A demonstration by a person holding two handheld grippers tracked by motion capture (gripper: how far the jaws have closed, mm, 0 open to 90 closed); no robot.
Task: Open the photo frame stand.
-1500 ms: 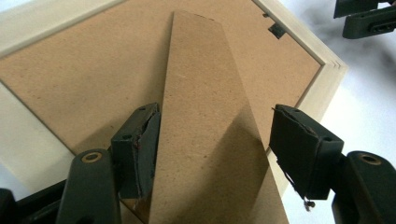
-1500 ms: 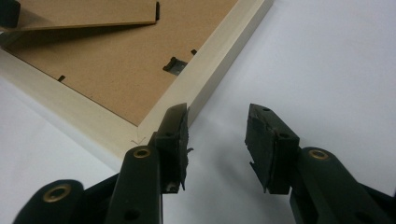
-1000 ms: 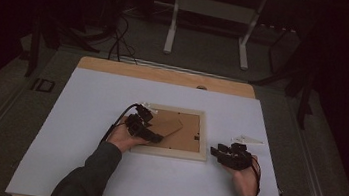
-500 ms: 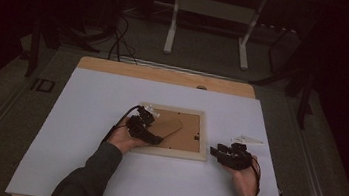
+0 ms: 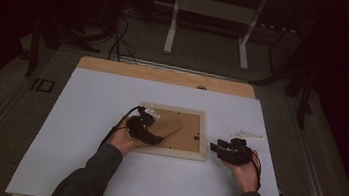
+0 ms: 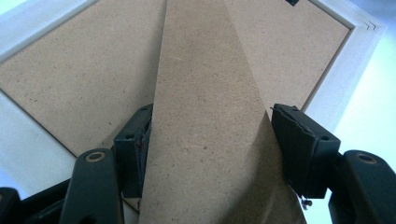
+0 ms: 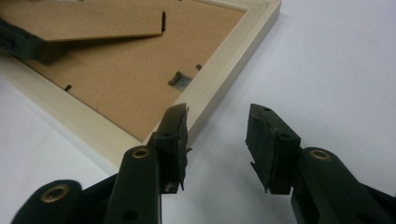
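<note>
A pale wooden picture frame [image 5: 176,152] lies face down in the middle of the white table, its brown backing board [image 5: 189,130] facing up. A brown cardboard stand flap [image 5: 169,126] is lifted off the backing. My left gripper [image 5: 153,137] is over the frame's left part, and the flap [image 6: 205,121] runs between its jaws [image 6: 210,140], with both pads touching the flap's edges. My right gripper [image 5: 215,147] rests low on the table just right of the frame's near right corner [image 7: 196,126]. It is open [image 7: 217,126] with nothing between its fingers.
A small pale scrap [image 5: 246,135] lies on the white table cover [image 5: 84,117] beyond the right gripper. A metal clip [image 7: 180,79] sits on the backing near the frame's right side. The table's wooden far edge [image 5: 165,74] faces a dark floor with cables and a white stand [image 5: 210,12].
The left gripper has shifted slightly with the stand flap in it. The right gripper has stayed where it was.
</note>
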